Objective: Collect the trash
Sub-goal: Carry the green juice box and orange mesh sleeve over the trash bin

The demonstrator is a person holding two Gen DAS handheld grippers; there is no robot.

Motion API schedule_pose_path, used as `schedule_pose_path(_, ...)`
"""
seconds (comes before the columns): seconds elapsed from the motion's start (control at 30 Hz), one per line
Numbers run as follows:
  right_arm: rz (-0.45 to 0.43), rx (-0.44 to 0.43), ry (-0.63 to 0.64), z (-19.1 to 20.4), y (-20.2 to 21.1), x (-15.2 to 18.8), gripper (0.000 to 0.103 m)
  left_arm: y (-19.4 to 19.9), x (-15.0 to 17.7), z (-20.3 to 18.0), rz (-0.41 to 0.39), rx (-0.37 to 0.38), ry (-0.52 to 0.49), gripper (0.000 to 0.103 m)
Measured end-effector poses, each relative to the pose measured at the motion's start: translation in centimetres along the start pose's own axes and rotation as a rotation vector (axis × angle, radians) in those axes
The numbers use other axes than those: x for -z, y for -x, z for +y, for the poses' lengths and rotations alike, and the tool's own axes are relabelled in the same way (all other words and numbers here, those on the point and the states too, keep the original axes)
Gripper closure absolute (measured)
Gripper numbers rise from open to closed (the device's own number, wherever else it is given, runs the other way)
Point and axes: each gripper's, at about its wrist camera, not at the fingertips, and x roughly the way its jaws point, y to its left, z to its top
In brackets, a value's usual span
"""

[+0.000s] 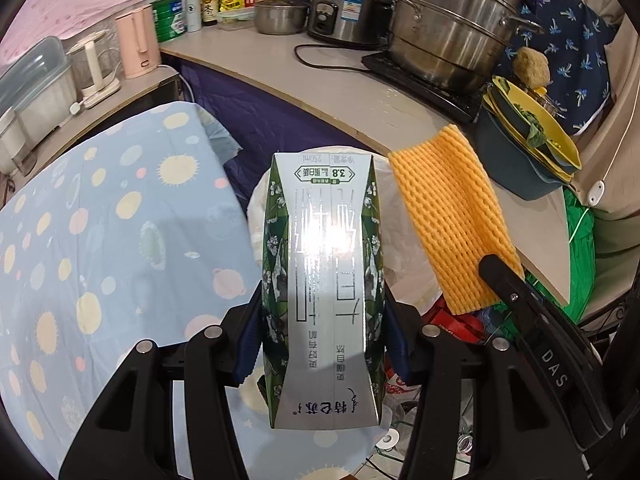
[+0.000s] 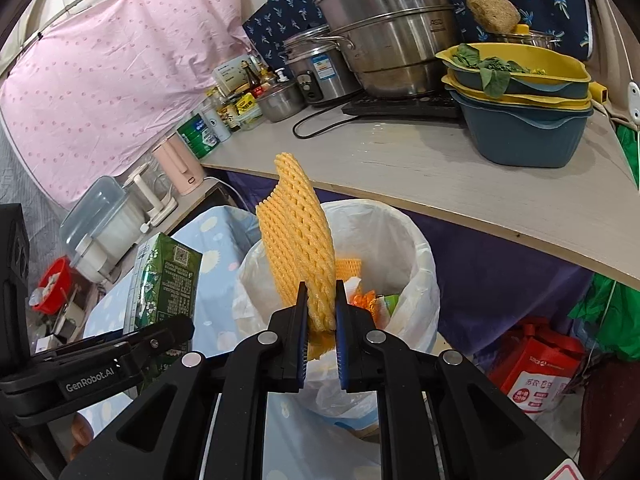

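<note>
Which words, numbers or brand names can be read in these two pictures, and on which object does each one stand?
"3.8" and "250mL": milk carton, held in the left gripper, print upside down.
"特仑苏": same carton, near end.
"DAS": right gripper, in the left wrist view.
"GenRobot.AI": left gripper, in the right wrist view.
Too small or blurred: red bag, rice cooker sticker, bottles and cans, carton's back panel.

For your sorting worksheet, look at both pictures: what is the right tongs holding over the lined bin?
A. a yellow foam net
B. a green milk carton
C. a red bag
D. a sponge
A: the right tongs are shut on the yellow foam net above the bin, while the left tongs hold the milk carton.
</note>
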Motion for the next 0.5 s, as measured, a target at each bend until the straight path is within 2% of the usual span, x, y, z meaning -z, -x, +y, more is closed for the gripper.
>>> schedule_pose_path(0.5, 0.031, 0.02, -0.023, -1.2, -3.4, -1.0, 0.092, -4.0, -1.8, -2.2, 0.038, -0.01, -0.038, 0.054)
